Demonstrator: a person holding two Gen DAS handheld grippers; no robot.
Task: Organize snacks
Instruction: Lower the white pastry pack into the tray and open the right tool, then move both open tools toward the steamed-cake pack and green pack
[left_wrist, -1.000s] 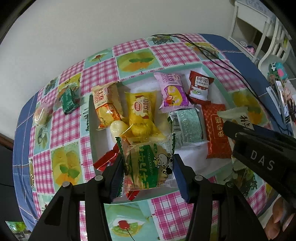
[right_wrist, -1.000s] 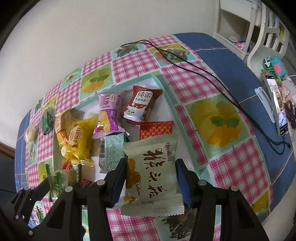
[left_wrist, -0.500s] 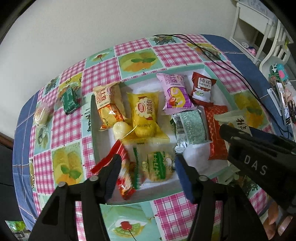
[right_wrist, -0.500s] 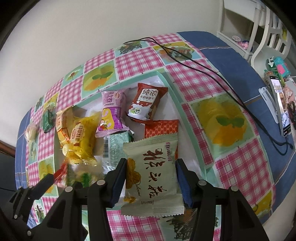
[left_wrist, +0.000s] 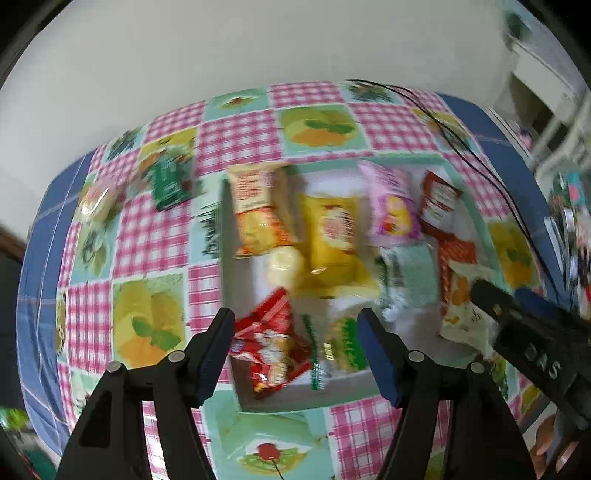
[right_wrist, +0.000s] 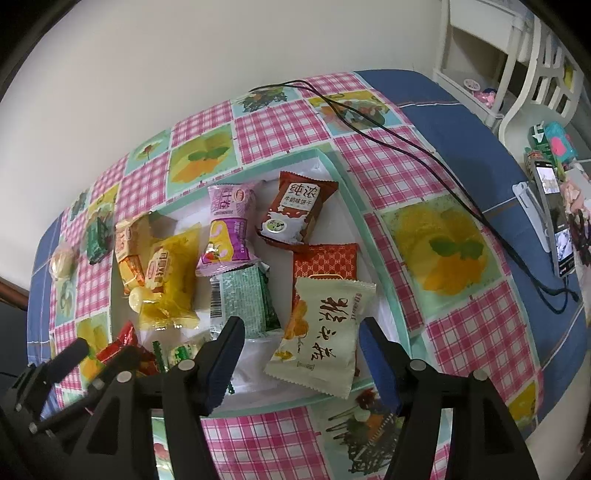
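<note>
Two hand-held grippers have just let go over the shallow white tray with the mint-green rim (right_wrist: 334, 164) on the pink-checked fruit-print tablecloth (right_wrist: 476, 332). The right gripper (right_wrist: 301, 341), jaws just opened, hangs over the cream packet with black characters (right_wrist: 325, 332), which now lies tilted at the tray's near right, touching neither pad; half a second ago those pads still clamped it upright. The left gripper (left_wrist: 295, 349), also just opened and empty, hovers above the clear packet with green print (left_wrist: 343, 343), lying beside a red wrapper (left_wrist: 269, 343) at the tray's near edge; a second ago it held that packet. A dark green packet (left_wrist: 168, 181) and a round clear-wrapped snack (left_wrist: 98, 201) remain outside the tray, likely next.
</note>
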